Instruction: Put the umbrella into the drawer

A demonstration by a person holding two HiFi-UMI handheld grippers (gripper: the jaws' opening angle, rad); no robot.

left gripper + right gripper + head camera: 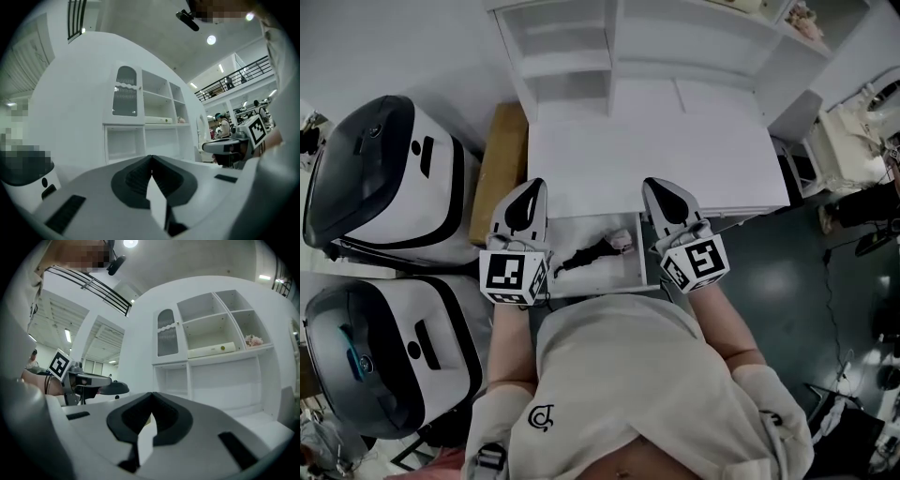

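A black folded umbrella (591, 253) lies inside the open white drawer (635, 274) under the desk, with a small pale thing (622, 240) beside its far end. My left gripper (528, 190) hovers above the drawer's left side, shut and empty. My right gripper (660, 190) hovers above the drawer's right side, also shut with nothing in it. In the left gripper view the jaws (151, 161) meet and point level at the white shelf unit (145, 126); the right gripper (234, 146) shows at the right there. The right gripper view shows the jaws (151, 399) pressed together, facing the shelves (211, 366).
A white desk (656, 155) with a shelf unit (581, 47) stands ahead. Two white and black machines (384, 178) (389, 352) sit at the left, with a brown cardboard box (500, 169) beside the desk. Cables and equipment crowd the floor at the right (862, 225).
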